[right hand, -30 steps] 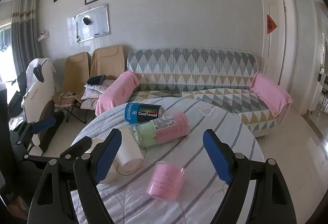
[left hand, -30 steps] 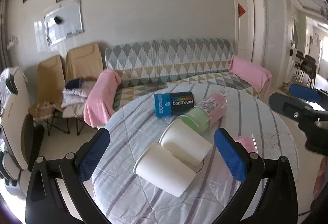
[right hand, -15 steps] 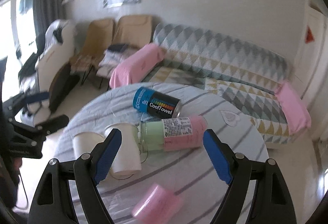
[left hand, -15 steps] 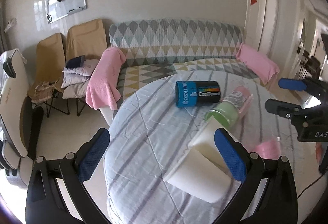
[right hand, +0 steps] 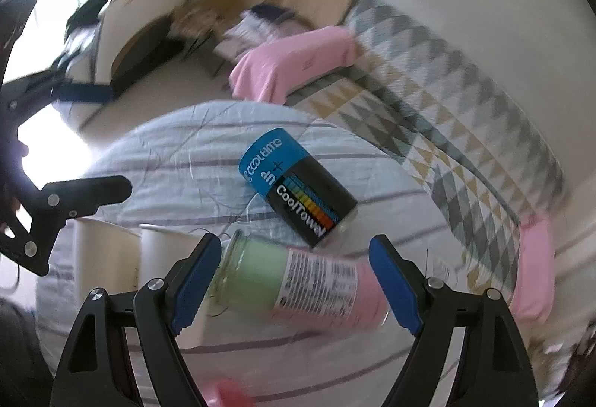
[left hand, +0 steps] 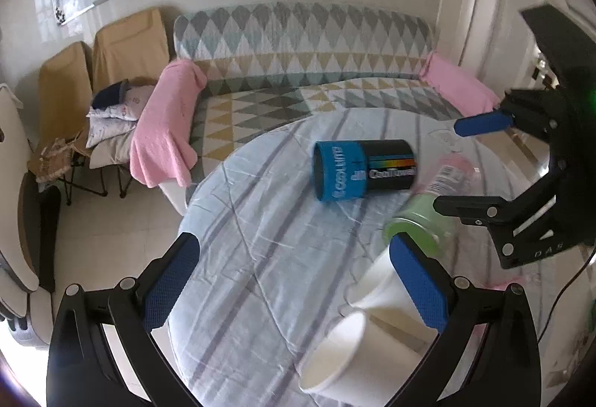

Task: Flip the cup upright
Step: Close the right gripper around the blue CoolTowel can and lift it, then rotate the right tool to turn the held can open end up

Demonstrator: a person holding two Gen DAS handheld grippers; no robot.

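Observation:
Two white paper cups lie on their sides on the striped tablecloth: the nearer cup (left hand: 342, 362) and the farther cup (left hand: 376, 289) in the left wrist view, and both at the left of the right wrist view (right hand: 100, 258) (right hand: 164, 250). A pink cup (right hand: 231, 394) shows at the bottom edge of the right wrist view. My left gripper (left hand: 294, 280) is open and empty, with the cups by its right finger. My right gripper (right hand: 294, 280) is open and empty, above the green and pink jar (right hand: 298, 284).
A blue and black CoolTowel can (left hand: 363, 168) lies on its side mid-table, also in the right wrist view (right hand: 298, 183). The round table (left hand: 260, 239) stands before a patterned sofa (left hand: 305, 45). Folding chairs (left hand: 93, 72) and a white chair stand on the left.
Both grippers have swung: the left view has turned left so the cups sit at its right, and the right gripper has moved forward and down over the jar, with the pink cup now below it.

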